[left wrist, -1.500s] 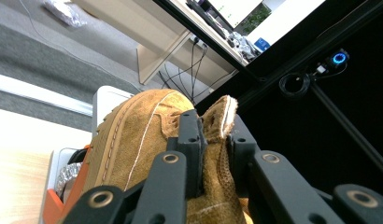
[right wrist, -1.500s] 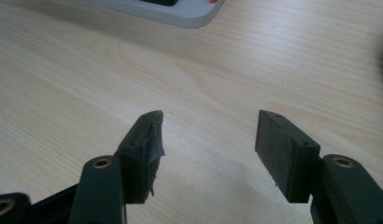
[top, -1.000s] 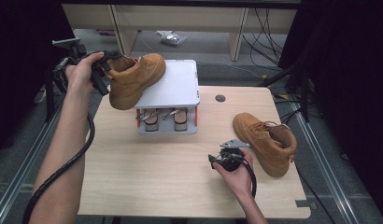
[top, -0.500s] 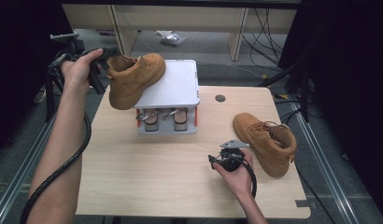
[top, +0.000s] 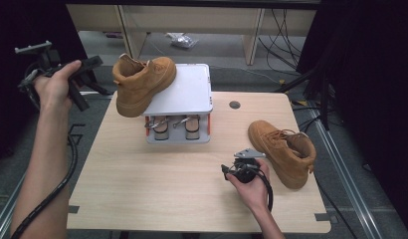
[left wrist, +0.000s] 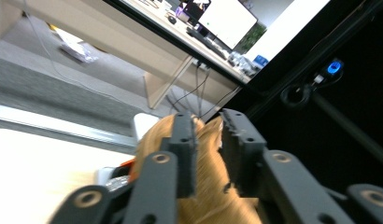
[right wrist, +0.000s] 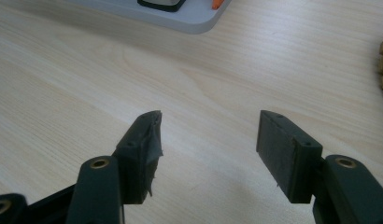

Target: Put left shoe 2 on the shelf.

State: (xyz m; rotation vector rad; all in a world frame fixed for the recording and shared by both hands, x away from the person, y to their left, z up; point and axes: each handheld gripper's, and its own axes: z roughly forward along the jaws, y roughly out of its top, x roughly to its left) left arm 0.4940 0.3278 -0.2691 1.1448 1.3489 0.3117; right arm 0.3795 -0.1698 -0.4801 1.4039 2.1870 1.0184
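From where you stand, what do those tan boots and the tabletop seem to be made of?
Boot on the rack and boot on the table: likely suede or nubuck, matte and velvety tan with no shine. Tabletop: pale wood-grain surface, smooth and matte; streaky grain shows, possibly laminate rather than solid wood.

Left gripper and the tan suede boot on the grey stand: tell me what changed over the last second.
The left gripper let go of the tan suede boot on the grey stand and drew back to the left, clear of its heel; its fingers have just been closing with nothing between them. The boot stayed on the stand. The right gripper and the other tan boot kept their places.
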